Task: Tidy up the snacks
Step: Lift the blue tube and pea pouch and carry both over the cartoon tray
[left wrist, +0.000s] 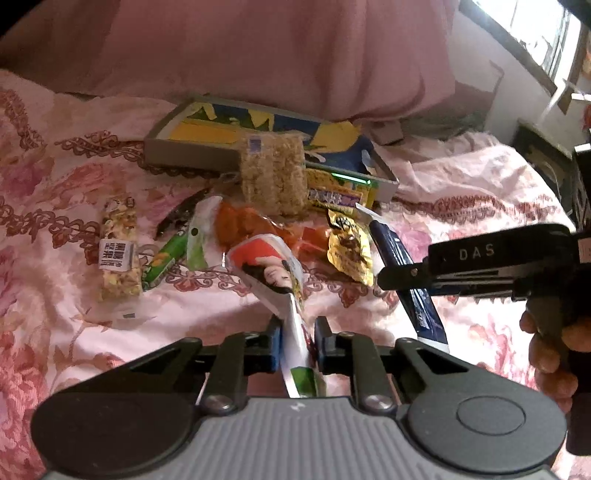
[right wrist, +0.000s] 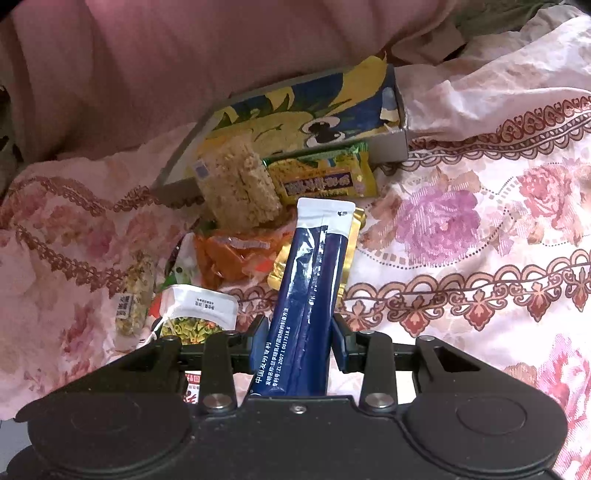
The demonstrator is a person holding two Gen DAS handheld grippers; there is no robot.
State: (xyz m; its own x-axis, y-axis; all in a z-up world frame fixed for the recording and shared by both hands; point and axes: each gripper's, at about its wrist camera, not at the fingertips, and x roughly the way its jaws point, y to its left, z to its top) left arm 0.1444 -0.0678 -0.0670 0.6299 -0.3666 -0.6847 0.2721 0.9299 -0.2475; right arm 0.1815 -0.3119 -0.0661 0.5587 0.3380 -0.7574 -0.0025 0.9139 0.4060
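My left gripper (left wrist: 298, 334) is shut on a white snack packet with a woman's picture (left wrist: 275, 273), held above the bed. My right gripper (right wrist: 300, 332) is shut on a long dark blue stick packet (right wrist: 314, 273); it also shows in the left wrist view (left wrist: 402, 266) at the right. A shallow grey box with a blue and yellow lining (left wrist: 229, 129) (right wrist: 314, 107) lies on the bed behind. A puffed rice cake (left wrist: 273, 173) and a yellow-green packet (left wrist: 340, 190) lean on its front rim. Orange (left wrist: 251, 229), gold (left wrist: 349, 245), green (left wrist: 166, 254) and nut-bar (left wrist: 120, 251) packets lie loose in front.
A pink floral bedsheet (right wrist: 480, 229) covers the bed. A pink quilt (left wrist: 258, 48) is bunched behind the box. A window (left wrist: 546, 33) and dark furniture (left wrist: 543, 155) stand at the far right.
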